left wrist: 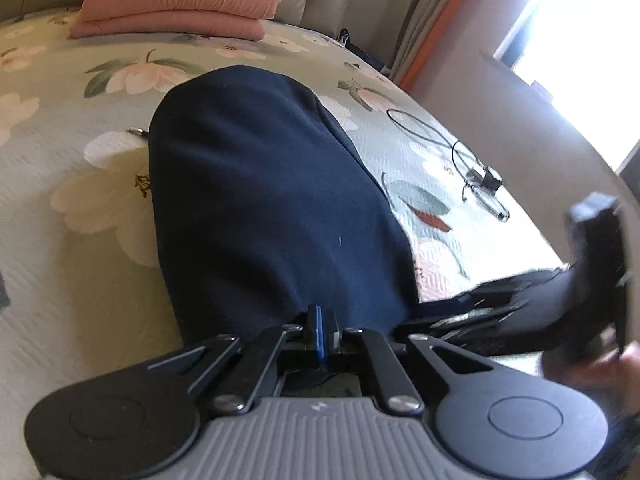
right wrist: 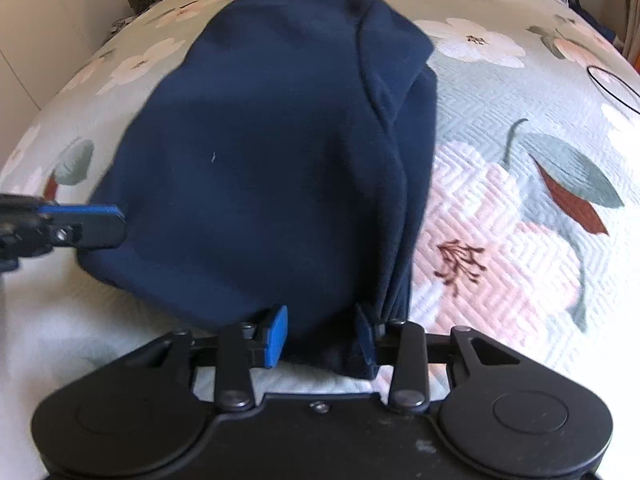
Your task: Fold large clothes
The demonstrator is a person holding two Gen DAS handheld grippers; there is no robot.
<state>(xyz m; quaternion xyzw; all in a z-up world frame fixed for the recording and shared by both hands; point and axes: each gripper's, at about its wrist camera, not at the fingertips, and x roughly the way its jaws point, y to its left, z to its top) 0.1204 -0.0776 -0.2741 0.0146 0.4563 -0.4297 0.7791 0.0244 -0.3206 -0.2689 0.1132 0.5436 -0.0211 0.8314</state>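
left tongs (left wrist: 322, 330) clenched on near edge of navy garment (left wrist: 260, 184), which lies on the floral bedspread (left wrist: 80, 240). right tongs (right wrist: 322, 336) released, fingers wide astride garment's near hem. pink folded pile (left wrist: 176, 4) beyond garment, cut off in right view.

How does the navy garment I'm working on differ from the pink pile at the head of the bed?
The navy garment is dark blue; the pink pile is salmon. The navy garment lies nearest the grippers, spread long with loose overlapping layers along one edge, while the pink pile sits far off in a compact, squared stack. The left gripper is shut on the navy garment's near edge and the right gripper is open around it; nothing touches the pink pile. Both rest on the floral bedspread.
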